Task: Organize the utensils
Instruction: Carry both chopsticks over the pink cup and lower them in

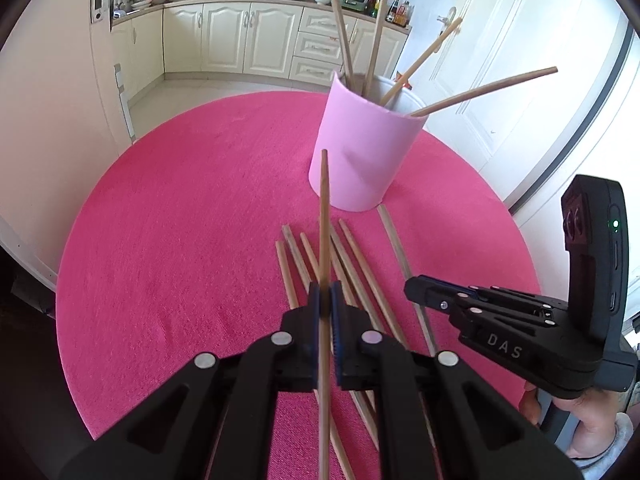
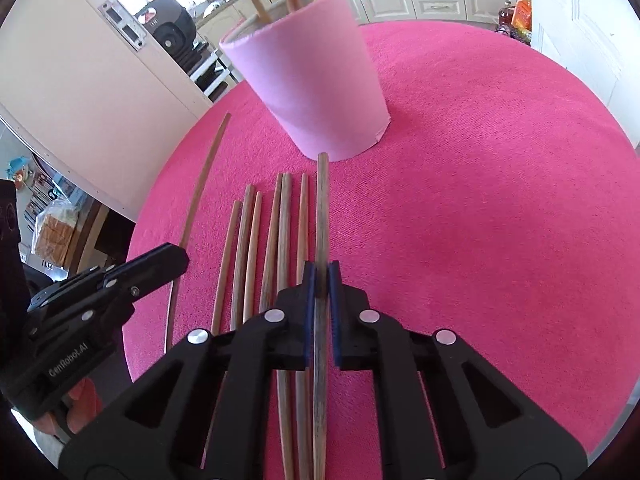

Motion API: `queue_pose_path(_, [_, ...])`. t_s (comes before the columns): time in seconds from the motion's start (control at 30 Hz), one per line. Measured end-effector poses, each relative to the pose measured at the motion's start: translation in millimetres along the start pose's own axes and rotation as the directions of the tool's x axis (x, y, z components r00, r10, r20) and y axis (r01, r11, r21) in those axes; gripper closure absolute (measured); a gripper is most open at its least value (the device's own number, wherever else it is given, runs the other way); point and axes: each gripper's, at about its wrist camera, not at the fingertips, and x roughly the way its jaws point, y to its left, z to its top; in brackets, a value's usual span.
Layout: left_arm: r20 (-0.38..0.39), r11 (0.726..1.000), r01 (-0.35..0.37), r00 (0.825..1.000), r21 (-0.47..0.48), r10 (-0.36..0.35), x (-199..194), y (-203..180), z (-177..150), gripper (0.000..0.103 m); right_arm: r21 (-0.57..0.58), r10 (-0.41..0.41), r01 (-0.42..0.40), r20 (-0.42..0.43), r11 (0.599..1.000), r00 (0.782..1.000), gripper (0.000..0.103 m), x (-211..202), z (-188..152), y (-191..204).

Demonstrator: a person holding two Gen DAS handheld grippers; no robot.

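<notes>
Spreading across both views, a round bench draped in a bright pink cloth is seen, and toward its far side a pale pink holder stands upright with four chopsticks leaning out of its mouth. Between the holder and the grippers, a loose row of chopsticks is laid flat on the cloth, with one more lying apart at the outer edge of the row (its far end close to the holder's base). The left gripper is closed on a single light-brown chopstick, which is held lifted over the row and aimed toward the holder. The right gripper is likewise clamped on a darker chopstick, its fingers pressed against both sides of the shaft.
</notes>
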Motion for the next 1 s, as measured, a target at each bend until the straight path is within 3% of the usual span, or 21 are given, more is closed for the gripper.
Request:
queue_pose_path(0.17, [0.135,1.0,0.025,0.99,0.012,-0.027,-19.5,-11.7,-1.7,0.097,0.015,0.054,-0.056,0.114,0.998,0.992,0.096,-34.5,-0.7,-15.7])
queue_pose_path(0.27, [0.263,0.999,0.041,0.964,0.024,-0.046,-35.5,-19.8,-2.4,0.097,0.003,0.076,-0.078,0.206,0.997,0.976,0.096,-59.8,1.5,-20.3])
queue_pose_path(0.33, [0.357,0.998,0.062,0.932,0.028,-0.068,-45.4,-21.7,2.7,0.097,-0.007,0.089,-0.091,0.269,0.996,0.959,0.097,-75.9,6.1,-23.5])
queue_pose_path(0.5, [0.576,0.997,0.074,0.814,0.02,-0.072,-59.1,-32.8,16.7,0.097,-0.051,0.097,-0.083,0.436,0.995,0.895,0.097,-112.7,21.0,-24.6])
queue_pose_path(0.67, [0.712,0.998,0.063,0.7,0.018,-0.056,-67.1,-50.2,43.7,0.097,-0.114,0.099,-0.037,0.604,0.993,0.791,0.097,-137.2,44.1,-18.5])
queue_pose_path(0.8, [0.791,0.999,0.041,0.611,0.013,-0.035,-73.5,-64.7,67.9,0.097,-0.157,0.104,0.015,0.725,0.988,0.681,0.097,-145.5,62.7,-13.8])
queue_pose_path(0.93, [0.833,1.0,0.015,0.552,0.013,-0.019,-72.0,-74.7,87.7,0.097,-0.183,0.141,0.016,0.806,0.983,0.576,0.096,-151.5,82.6,-16.2])
queue_pose_path(1.0, [0.843,1.0,0.005,0.538,0.007,-0.009,-66.6,-77.5,99.3,0.097,-0.191,0.158,0.009,0.838,0.981,0.522,0.096,-153.2,90.5,-17.3])
